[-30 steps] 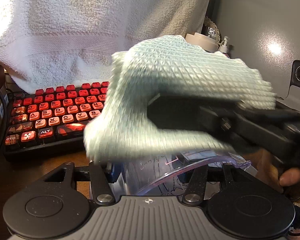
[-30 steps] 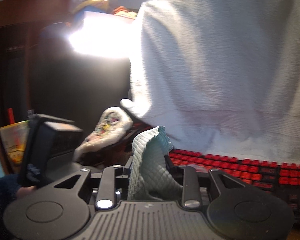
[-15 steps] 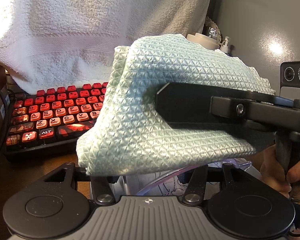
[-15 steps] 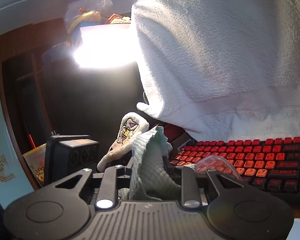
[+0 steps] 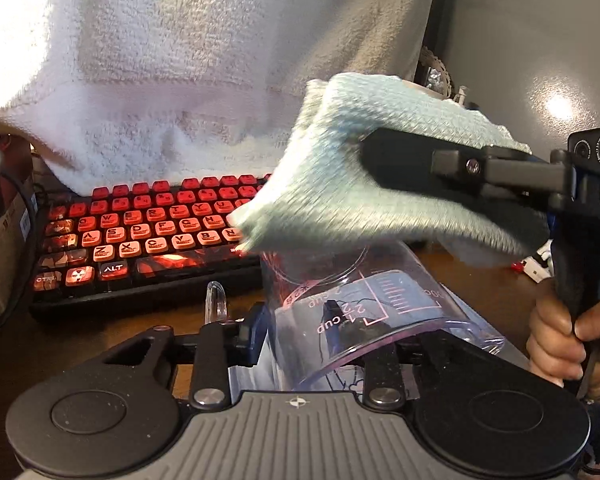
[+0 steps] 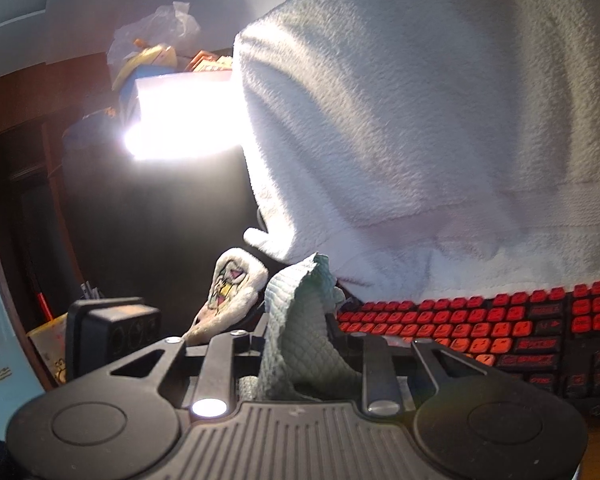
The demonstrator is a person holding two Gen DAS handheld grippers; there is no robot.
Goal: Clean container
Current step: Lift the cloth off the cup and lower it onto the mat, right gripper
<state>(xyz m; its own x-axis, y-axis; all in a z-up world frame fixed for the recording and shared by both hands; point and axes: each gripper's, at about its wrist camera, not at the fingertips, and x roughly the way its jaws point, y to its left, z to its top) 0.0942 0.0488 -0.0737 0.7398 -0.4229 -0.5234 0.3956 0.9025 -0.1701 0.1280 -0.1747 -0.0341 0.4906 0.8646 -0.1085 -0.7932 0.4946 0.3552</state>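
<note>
Cloth (image 5: 340, 184), pale green and waffle-textured, is pinched in the right gripper (image 6: 300, 344) at 3 o'clock, hanging just above the clear measuring container (image 5: 360, 304) clamped in the left gripper (image 5: 320, 344) at 6 o'clock; red keyboard (image 5: 140, 232) at 9.

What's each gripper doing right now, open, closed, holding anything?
Left gripper: closed on the clear measuring container.
Right gripper: closed on the pale green cloth, which hangs over the container.
</note>
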